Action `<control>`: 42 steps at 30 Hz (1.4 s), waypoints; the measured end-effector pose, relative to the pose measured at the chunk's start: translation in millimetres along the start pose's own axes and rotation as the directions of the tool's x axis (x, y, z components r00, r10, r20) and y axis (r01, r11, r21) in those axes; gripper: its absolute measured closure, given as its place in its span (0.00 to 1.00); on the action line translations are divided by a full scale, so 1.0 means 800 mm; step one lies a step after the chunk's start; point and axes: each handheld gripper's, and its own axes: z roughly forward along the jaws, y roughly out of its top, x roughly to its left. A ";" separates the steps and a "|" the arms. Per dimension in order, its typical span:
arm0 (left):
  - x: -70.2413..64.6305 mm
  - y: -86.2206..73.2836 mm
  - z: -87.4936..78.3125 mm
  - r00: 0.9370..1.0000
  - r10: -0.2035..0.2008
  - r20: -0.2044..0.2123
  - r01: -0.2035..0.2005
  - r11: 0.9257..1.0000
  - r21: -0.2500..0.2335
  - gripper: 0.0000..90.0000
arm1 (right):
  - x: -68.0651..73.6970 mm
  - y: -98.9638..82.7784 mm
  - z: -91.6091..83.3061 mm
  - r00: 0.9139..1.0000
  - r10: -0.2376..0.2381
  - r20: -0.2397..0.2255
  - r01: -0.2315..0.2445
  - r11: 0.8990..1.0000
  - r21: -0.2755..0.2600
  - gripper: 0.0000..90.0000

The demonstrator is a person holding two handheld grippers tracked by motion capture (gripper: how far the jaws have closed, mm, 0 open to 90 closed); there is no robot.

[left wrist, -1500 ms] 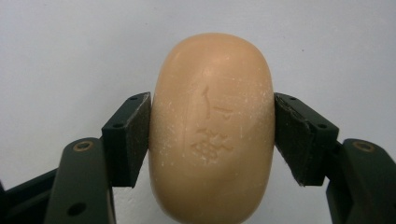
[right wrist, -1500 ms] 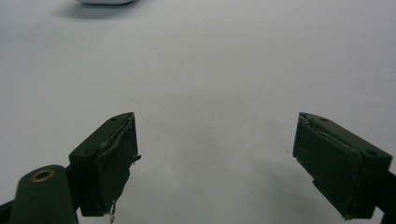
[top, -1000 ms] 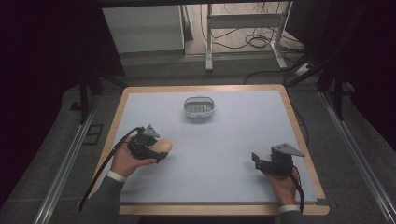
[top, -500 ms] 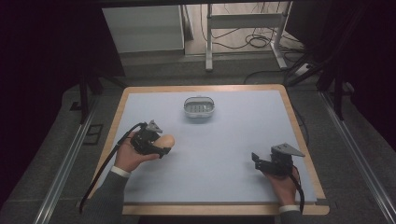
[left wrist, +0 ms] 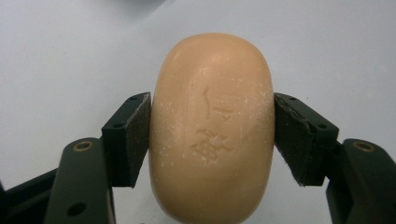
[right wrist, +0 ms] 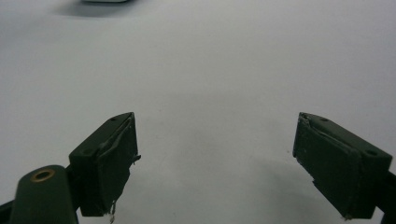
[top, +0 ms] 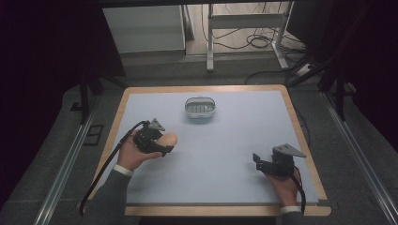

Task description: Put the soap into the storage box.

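Two grippers work a pale blue table (top: 225,154) edged in wood, and we see them well apart from each other near the person's side. At the left, the left gripper (left wrist: 212,135) is clamped on a tan bar of soap (left wrist: 212,126), one black pad (left wrist: 133,135) pressed flat against each long side. From the view along its jaws we make out a stamped mark on the bar's upper face and a dusting of pale flecks around it; the rounded ends stick out past the pads above and below. From the high view, the soap (top: 167,139) sits at the tip of the left gripper (top: 162,143), in the left half of the table and a little nearer the person than the middle; whether it rests on the surface or is held just off it, we cannot tell.

At the right, the right gripper (top: 257,160) lies low over the table in the person's hand (top: 281,185), its jaws spread wide with nothing but bare table between them. Its own view shows both pads (right wrist: 109,163) worn and frayed at the edges.

Toward the far edge, near the middle, stands a small white soap dish (top: 200,107) with a slotted floor, well apart from both grippers.
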 end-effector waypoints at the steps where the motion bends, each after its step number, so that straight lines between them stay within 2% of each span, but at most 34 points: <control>1: 0.000 0.001 0.000 1.000 0.003 0.000 -0.003 1.000 0.001 0.36 | 0.000 0.000 0.000 1.000 0.000 0.001 0.000 1.000 0.000 0.16; 25: 0.003 0.024 0.008 1.000 0.016 -0.003 -0.016 1.000 0.005 0.36 | 0.000 0.000 0.000 1.000 -0.002 0.003 0.002 1.000 0.003 0.16; 42: 0.008 0.042 0.025 1.000 0.015 0.015 -0.015 1.000 0.010 0.36 | 0.000 0.000 0.000 1.000 -0.001 0.004 0.001 1.000 0.003 0.16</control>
